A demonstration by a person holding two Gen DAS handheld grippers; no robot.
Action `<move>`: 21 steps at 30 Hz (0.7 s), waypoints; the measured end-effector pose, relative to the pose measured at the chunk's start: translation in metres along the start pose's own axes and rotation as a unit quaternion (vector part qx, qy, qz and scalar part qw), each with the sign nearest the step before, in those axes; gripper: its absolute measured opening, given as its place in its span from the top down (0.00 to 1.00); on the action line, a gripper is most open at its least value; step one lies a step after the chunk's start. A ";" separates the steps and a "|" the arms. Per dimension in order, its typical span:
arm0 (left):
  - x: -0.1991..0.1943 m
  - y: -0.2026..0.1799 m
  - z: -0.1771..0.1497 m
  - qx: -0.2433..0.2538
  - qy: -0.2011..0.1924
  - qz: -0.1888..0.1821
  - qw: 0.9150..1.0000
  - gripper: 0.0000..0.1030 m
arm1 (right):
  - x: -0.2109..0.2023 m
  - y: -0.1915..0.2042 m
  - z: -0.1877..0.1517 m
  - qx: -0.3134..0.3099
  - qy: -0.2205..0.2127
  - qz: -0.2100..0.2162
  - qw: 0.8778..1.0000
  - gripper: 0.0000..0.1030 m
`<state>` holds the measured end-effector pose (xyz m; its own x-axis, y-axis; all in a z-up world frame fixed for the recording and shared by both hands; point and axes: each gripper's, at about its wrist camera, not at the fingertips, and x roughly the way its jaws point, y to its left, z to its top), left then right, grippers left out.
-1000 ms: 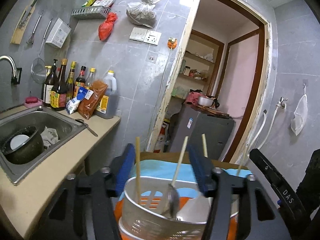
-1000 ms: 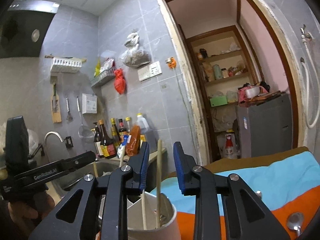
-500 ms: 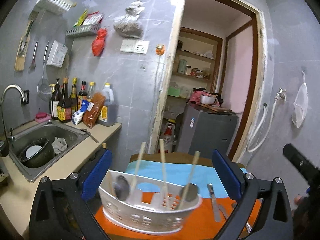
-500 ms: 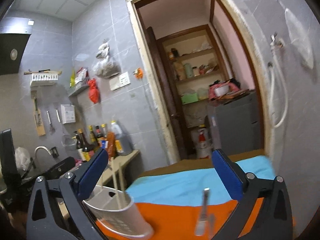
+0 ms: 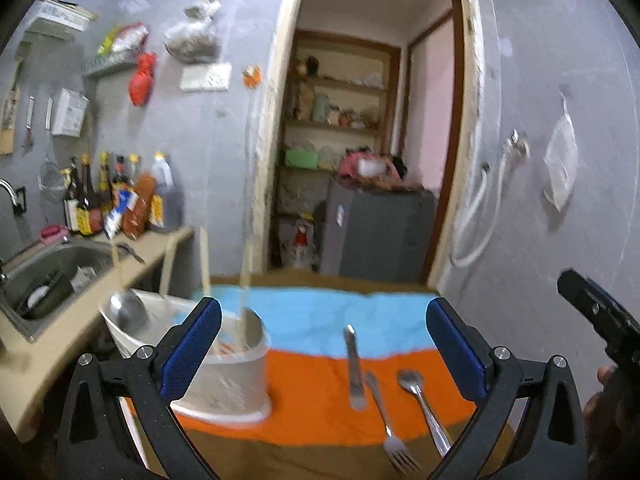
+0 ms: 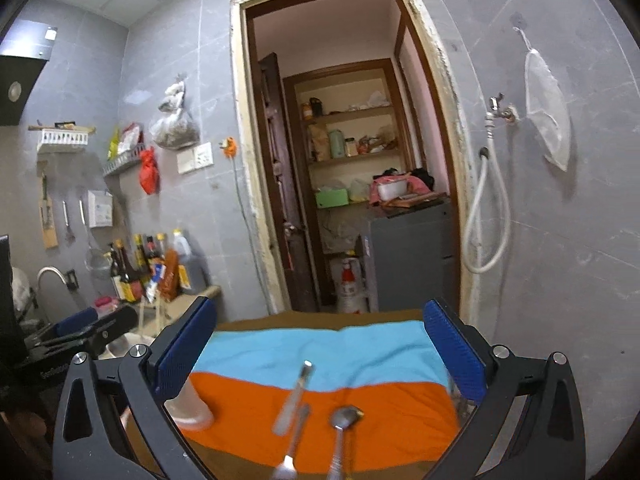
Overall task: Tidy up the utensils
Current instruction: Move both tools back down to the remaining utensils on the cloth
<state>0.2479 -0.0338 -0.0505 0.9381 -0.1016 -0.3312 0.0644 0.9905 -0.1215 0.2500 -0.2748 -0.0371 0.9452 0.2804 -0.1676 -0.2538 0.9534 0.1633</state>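
Steel utensils lie loose on the orange band of a two-coloured cloth (image 5: 320, 396): a knife (image 5: 354, 368), a fork (image 5: 386, 420) and a spoon (image 5: 420, 396) side by side, handles toward the camera; left of them stands a white perforated holder (image 5: 236, 380) with a ladle (image 5: 128, 312) and blurred wooden sticks upright inside; the cloth covers a brown worktop (image 5: 320, 456), blue band at the far side; the left tongs (image 5: 322, 344) hover low over it, tilted slightly downward, blue pads spread to their widest with nothing gripped, the holder just behind the left pad; the right tongs (image 6: 320, 350) point nearly level at the same cloth, likewise wide open and empty, knife, fork and spoon below the gap; beyond, a sink (image 5: 60, 264) and bottles.
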 end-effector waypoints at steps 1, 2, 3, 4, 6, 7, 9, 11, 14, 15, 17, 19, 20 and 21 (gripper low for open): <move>0.004 -0.006 -0.007 0.004 0.008 -0.001 1.000 0.03 | -0.001 -0.006 -0.004 -0.001 0.003 -0.005 1.000 0.00; 0.008 -0.010 -0.012 0.007 0.016 -0.003 1.000 0.03 | -0.002 -0.010 -0.006 -0.001 0.006 -0.009 1.000 0.00; 0.013 -0.015 -0.019 0.009 0.027 -0.005 1.000 0.03 | -0.002 -0.017 -0.011 -0.001 0.011 -0.014 1.000 0.00; 0.018 -0.019 -0.025 0.010 0.037 -0.007 0.999 0.03 | -0.001 -0.022 -0.016 0.000 0.015 -0.019 1.000 0.00; 0.027 -0.027 -0.038 0.013 0.055 -0.008 0.998 0.03 | 0.001 -0.032 -0.025 0.002 0.027 -0.026 0.999 0.00; 0.031 -0.031 -0.044 0.015 0.066 -0.009 0.998 0.03 | 0.003 -0.037 -0.030 0.003 0.035 -0.027 0.999 0.00; 0.040 -0.036 -0.057 0.016 0.084 -0.008 0.996 0.03 | 0.008 -0.047 -0.041 0.004 0.052 -0.032 0.998 0.00; 0.052 -0.039 -0.068 0.013 0.108 -0.010 0.994 0.03 | 0.016 -0.057 -0.052 0.009 0.074 -0.034 0.997 0.00; 0.068 -0.041 -0.080 0.010 0.133 -0.009 0.991 0.03 | 0.030 -0.067 -0.069 0.018 0.111 -0.040 0.993 0.00; 0.076 -0.042 -0.085 0.009 0.141 -0.008 0.990 0.03 | 0.035 -0.070 -0.075 0.021 0.123 -0.039 0.991 0.00; 0.087 -0.042 -0.091 0.005 0.158 -0.010 0.987 0.03 | 0.040 -0.073 -0.083 0.024 0.137 -0.040 0.989 0.00; 0.096 -0.040 -0.096 -0.002 0.172 -0.012 0.985 0.03 | 0.049 -0.073 -0.093 0.023 0.157 -0.036 0.987 0.00; 0.101 -0.039 -0.098 -0.005 0.179 -0.013 0.984 0.03 | 0.053 -0.073 -0.096 0.023 0.167 -0.033 0.985 0.03; 0.105 -0.039 -0.100 -0.007 0.186 -0.014 0.982 0.03 | 0.057 -0.073 -0.100 0.025 0.178 -0.029 0.983 0.06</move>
<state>0.3096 -0.0924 -0.1743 0.7462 -0.1582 -0.6467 0.0811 0.9857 -0.1476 0.3015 -0.3177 -0.1558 0.8237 0.2557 -0.5061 -0.1829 0.9647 0.1897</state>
